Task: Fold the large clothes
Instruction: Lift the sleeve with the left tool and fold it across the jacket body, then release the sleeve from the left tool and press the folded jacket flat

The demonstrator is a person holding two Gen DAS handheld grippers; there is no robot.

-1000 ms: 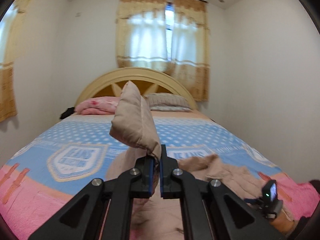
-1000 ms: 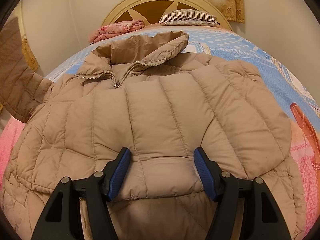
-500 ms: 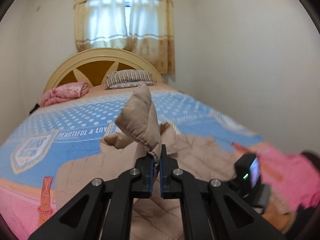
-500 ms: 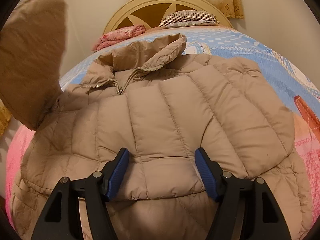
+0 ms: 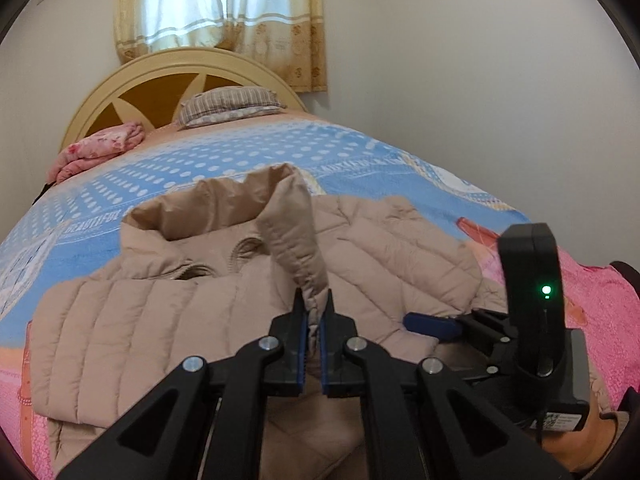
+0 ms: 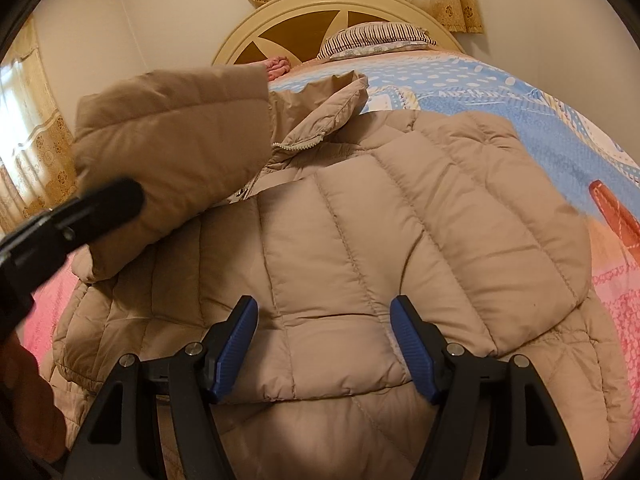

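Fingers of the left gripper (image 5: 314, 306) pinch a jacket (image 6: 400, 220) sleeve cuff (image 5: 312, 300), carrying it across the chest, while the right gripper (image 6: 324, 344), open wide, straddles the folded sleeve, likely steadying it.

Striped pillow (image 5: 230, 105), pink folded blanket (image 5: 100, 151), curtained window (image 5: 218, 8)

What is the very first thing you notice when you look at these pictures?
The big puffy tan jacket spread over the near end of the bed grabs the eye first. Right after that, the left gripper pinching the cuff of one sleeve and holding it up over the jacket's middle. Behind it lies the bright blue dotted bedspread, with a striped pillow by the arched headboard.
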